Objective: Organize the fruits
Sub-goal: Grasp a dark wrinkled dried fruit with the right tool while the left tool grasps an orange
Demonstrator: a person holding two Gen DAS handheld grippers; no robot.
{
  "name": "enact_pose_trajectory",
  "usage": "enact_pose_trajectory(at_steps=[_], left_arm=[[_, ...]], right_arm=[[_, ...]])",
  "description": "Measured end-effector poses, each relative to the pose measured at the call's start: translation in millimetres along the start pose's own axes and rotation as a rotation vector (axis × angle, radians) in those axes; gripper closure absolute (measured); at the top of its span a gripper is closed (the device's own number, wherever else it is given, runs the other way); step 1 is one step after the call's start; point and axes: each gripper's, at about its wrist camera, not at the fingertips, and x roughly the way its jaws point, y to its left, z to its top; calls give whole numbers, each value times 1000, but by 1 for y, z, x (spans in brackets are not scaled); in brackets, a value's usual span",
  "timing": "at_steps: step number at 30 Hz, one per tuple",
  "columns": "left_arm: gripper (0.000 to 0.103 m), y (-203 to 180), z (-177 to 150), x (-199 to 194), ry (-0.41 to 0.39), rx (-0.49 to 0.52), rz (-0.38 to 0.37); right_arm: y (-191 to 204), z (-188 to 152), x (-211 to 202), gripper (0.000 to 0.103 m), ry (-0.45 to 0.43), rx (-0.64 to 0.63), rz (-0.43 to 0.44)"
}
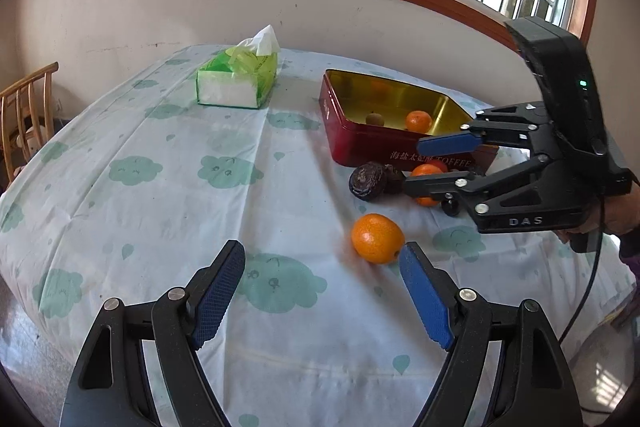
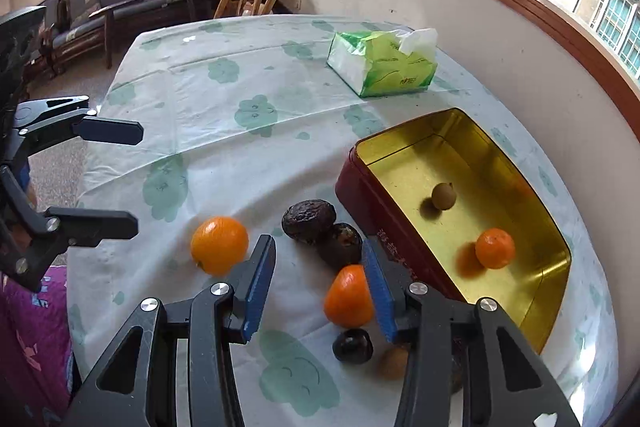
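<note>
A round table [image 2: 240,75] draped in a cloud-print cloth carries a red toffee tin [image 2: 384,227] toward its window-side edge, a mandarin [image 2: 495,247] and a small brown fruit [image 2: 443,195] already lying on the tin's gold floor. A green tissue pack [image 2: 384,65] sits near the far edge by the wall. Loose fruit lies just outside the tin's near wall: a large orange [image 2: 219,243], two wrinkled dark fruits [image 2: 309,219], a second mandarin [image 2: 347,295] and a small dark round fruit [image 2: 353,345]. The right hand-held gripper [image 2: 318,291] hangs over that mandarin, jaws spread and pinching nothing, one blue pad beside the peel. The left hand-held gripper [image 1: 322,291] is spread wide, empty, just short of the large orange [image 1: 377,238]. The mandarin looks light, soft-skinned and ready to roll; a gentle squeeze across its widest middle seems the safest hold.
</note>
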Motion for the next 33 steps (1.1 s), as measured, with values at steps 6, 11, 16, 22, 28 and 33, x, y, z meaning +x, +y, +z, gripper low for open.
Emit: enact_pose_trajectory(at_steps=[6,11,16,22,28,33], left_arm=[[23,9,-10,-4,6,31,35],[23,20,-11,-5,6,-8,31],[23,14,-6,-9,-20,11,18],[23,-16,8,20,19,57,-30],[23,-37,23,55,44,108,-4],[23,-42,22,75,81,149,27]], right_arm=[[8,16,49,59,83,-74,-15],[17,23,36,69,26,-46,15],[2,-29,-34,69,-131,251,-1],[-41,-136,-82,68,-169,723,-163],[-65,-180,-74,68,-123,893,-268],[-65,-181,-67,68,-115,886,-271]])
